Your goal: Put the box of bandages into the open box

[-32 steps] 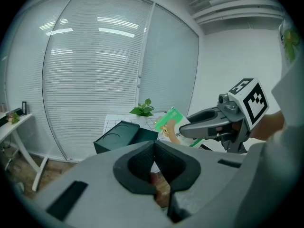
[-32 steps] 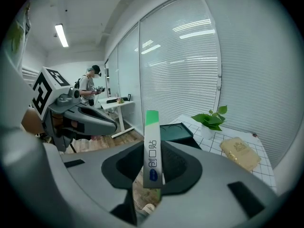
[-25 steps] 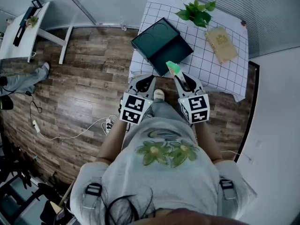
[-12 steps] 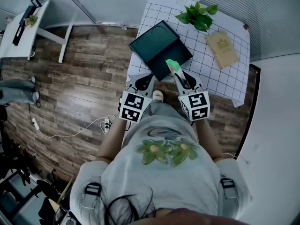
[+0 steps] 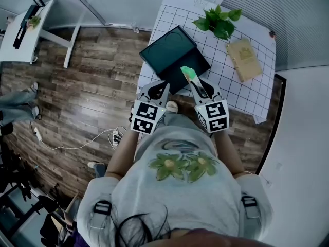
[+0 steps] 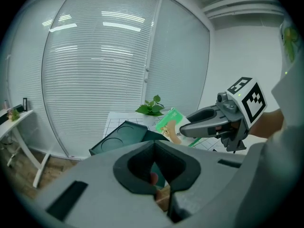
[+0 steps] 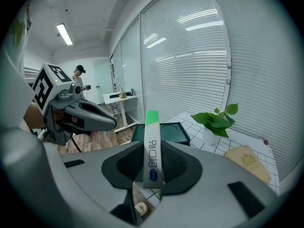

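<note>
My right claw (image 5: 197,85) is clamped on the box of bandages (image 5: 188,73). It holds the box thin edge up, I think so it can slide in easily. The box hangs in the air by the near edge of the open box (image 5: 169,50) on the bench (image 5: 234,84). My left claw (image 5: 157,90) is closed on nothing and sits beside, out of the way.

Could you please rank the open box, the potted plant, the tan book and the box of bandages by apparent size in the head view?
1. open box, clearly the largest.
2 and 3. potted plant and tan book: they look about alike, so not ranked.
4. box of bandages, the smallest, though only part of it shows.
</note>
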`<state>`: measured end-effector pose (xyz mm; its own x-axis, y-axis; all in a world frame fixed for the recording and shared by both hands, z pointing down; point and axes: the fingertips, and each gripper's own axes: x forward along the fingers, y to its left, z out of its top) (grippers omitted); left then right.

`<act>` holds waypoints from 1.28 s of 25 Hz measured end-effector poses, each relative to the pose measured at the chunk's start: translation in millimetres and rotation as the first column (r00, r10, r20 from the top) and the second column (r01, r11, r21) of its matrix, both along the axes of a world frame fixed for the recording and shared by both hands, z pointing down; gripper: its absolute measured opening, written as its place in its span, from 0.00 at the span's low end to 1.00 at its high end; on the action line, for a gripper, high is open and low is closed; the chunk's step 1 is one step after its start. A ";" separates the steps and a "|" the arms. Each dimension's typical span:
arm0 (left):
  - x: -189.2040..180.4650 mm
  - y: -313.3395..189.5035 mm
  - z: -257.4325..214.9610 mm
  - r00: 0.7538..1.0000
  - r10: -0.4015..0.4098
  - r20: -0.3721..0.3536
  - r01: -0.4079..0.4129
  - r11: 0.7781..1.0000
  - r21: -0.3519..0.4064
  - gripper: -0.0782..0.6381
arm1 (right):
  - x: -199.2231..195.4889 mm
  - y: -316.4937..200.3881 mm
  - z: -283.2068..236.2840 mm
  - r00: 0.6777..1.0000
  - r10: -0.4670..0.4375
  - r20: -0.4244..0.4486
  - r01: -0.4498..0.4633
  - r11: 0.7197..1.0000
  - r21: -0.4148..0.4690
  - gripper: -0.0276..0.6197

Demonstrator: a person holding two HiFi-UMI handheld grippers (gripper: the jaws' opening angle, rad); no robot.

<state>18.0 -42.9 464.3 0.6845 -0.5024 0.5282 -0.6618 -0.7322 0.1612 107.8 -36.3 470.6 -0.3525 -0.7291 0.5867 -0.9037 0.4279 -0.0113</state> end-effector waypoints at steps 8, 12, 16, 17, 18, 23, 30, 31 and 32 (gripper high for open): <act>3.0 -14.3 9.2 1.000 -0.027 0.000 0.027 1.000 -0.010 0.12 | 3.9 -15.6 10.0 0.999 -0.033 -0.014 0.033 0.999 -0.014 0.18; 2.8 -16.9 14.5 0.999 -0.041 -0.001 0.041 0.999 -0.017 0.12 | 5.1 -21.0 15.4 0.998 -0.052 -0.024 0.051 0.999 -0.019 0.18; -0.5 -18.1 18.5 0.999 -0.053 0.001 0.053 0.998 -0.024 0.12 | 4.2 -25.9 21.2 0.997 -0.067 -0.037 0.066 0.998 -0.024 0.18; -1.6 -18.9 19.3 0.998 -0.055 0.002 0.056 0.998 -0.026 0.12 | 3.5 -27.3 22.7 0.996 -0.073 -0.042 0.072 0.997 -0.025 0.18; -2.4 -19.8 20.2 0.998 -0.058 0.003 0.058 0.998 -0.028 0.12 | 2.8 -28.6 24.3 0.995 -0.082 -0.049 0.081 0.996 -0.026 0.18; -4.6 -24.4 25.1 0.998 -0.066 0.008 0.067 0.997 -0.036 0.12 | -3.2 -32.7 33.3 0.983 -0.155 -0.102 0.152 0.988 -0.029 0.18; -6.5 -31.0 28.8 0.997 -0.076 0.012 0.076 0.996 -0.045 0.12 | -12.6 -34.7 49.5 0.939 -0.289 -0.188 0.282 0.957 -0.064 0.18; -6.8 -31.4 29.5 0.997 -0.077 0.014 0.077 0.996 -0.046 0.12 | -13.7 -34.7 51.6 0.935 -0.302 -0.188 0.293 0.953 -0.072 0.18; -6.8 -32.0 30.1 0.997 -0.078 0.015 0.079 0.996 -0.047 0.12 | -14.5 -34.9 53.6 0.931 -0.313 -0.188 0.303 0.950 -0.078 0.18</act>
